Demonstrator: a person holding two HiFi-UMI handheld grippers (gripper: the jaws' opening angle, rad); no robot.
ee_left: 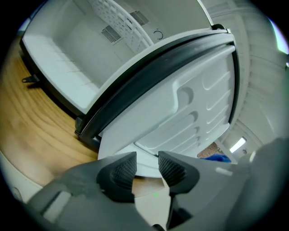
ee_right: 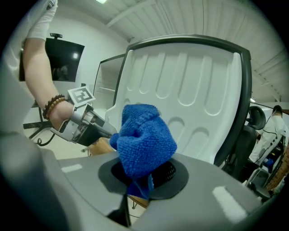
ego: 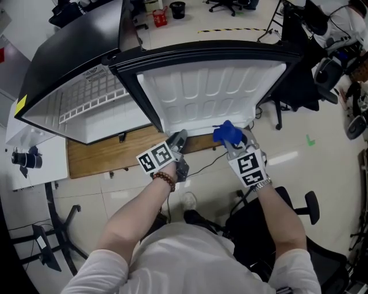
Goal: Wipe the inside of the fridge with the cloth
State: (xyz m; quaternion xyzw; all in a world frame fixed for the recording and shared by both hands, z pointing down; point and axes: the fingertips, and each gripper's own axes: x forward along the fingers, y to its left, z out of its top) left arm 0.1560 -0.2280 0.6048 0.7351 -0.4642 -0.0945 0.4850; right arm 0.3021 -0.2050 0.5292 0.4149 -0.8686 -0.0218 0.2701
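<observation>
While right gripper (ee_right: 145, 175) clamps nubby blue cloth (ee_right: 144, 135), left gripper (ee_left: 147, 168) open, empty, near moulded fridge door (ee_left: 180, 113)

The place reads as an office-like lab. Black swivel chairs (ego: 225, 6) are seen on a pale glossy floor (ego: 322, 172), a dark screen (ee_right: 64, 59) is mounted on a wall (ee_right: 88, 34), and a small fridge (ego: 75, 63) is set on a bare wooden board (ego: 98, 158) beside a white table (ego: 34, 172).

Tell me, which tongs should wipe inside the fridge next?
Right. The right tongs pinch the blue cloth, close to the open fridge door. The left tongs are open and hold nothing.
</observation>
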